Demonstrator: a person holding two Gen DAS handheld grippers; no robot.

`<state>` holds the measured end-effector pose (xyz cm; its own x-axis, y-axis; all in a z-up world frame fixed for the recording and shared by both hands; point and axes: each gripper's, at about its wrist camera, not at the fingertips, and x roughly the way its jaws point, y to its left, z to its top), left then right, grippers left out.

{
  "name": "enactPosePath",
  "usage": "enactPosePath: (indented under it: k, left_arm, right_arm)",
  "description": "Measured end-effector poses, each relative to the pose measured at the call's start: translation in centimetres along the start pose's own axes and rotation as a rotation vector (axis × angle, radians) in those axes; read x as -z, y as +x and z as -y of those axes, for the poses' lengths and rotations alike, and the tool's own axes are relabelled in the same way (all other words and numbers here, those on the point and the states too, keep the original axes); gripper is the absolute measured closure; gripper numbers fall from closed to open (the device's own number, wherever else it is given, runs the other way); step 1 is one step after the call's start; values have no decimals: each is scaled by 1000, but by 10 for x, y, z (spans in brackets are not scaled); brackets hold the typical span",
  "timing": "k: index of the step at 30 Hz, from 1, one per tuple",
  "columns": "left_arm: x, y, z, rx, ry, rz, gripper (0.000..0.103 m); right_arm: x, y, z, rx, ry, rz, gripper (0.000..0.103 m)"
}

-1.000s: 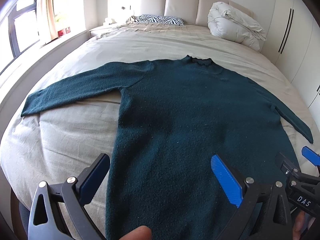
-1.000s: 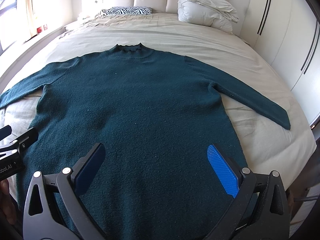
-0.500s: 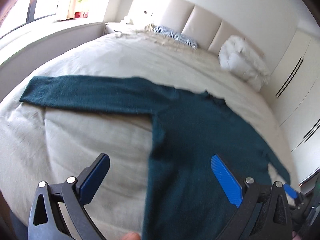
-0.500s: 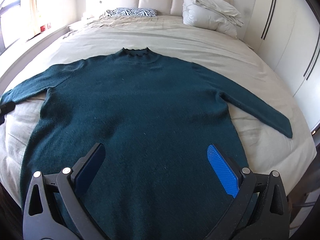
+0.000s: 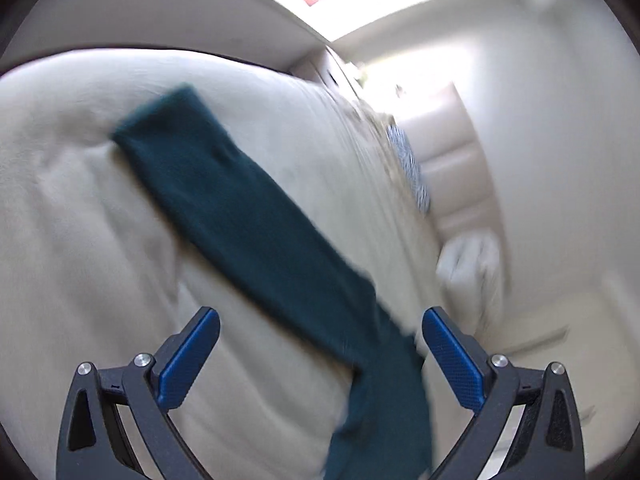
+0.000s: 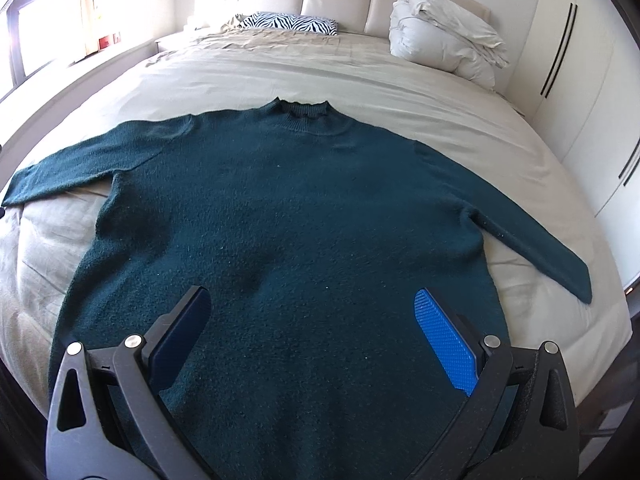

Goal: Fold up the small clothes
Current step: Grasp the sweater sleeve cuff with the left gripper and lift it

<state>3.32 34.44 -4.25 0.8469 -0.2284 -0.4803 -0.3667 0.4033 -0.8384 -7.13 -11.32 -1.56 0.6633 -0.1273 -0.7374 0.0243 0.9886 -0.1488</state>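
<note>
A wide bed (image 6: 360, 80) with a beige sheet fills the room; across the frame's centre a dark teal sweater (image 6: 288, 216) lies flat, sleeves out. No fold is made yet. The right tongs (image 6: 312, 344) hang spread over its hem at lower centre. The left tongs (image 5: 320, 356), also spread, face the left sleeve (image 5: 224, 192) in a blurred view. Next, probably: pinch that sleeve's cuff.
</note>
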Motion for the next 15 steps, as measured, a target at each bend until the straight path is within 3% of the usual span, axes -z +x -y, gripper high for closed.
enactPosePath:
  k: [3, 5, 8, 15]
  left_arm:
    - [-20, -5, -25, -4, -133, 109, 1]
    - [-26, -4, -44, -10, -246, 145, 5]
    - [-31, 5, -60, -13, -332, 154, 14]
    - [-38, 22, -66, -30, -369, 198, 14]
  right_arm:
    - [1, 7, -3, -1, -9, -14, 0]
    - [1, 12, -5, 1, -16, -24, 0]
    - [2, 20, -5, -1, -15, -39, 0]
    - [4, 37, -5, -4, -10, -73, 0]
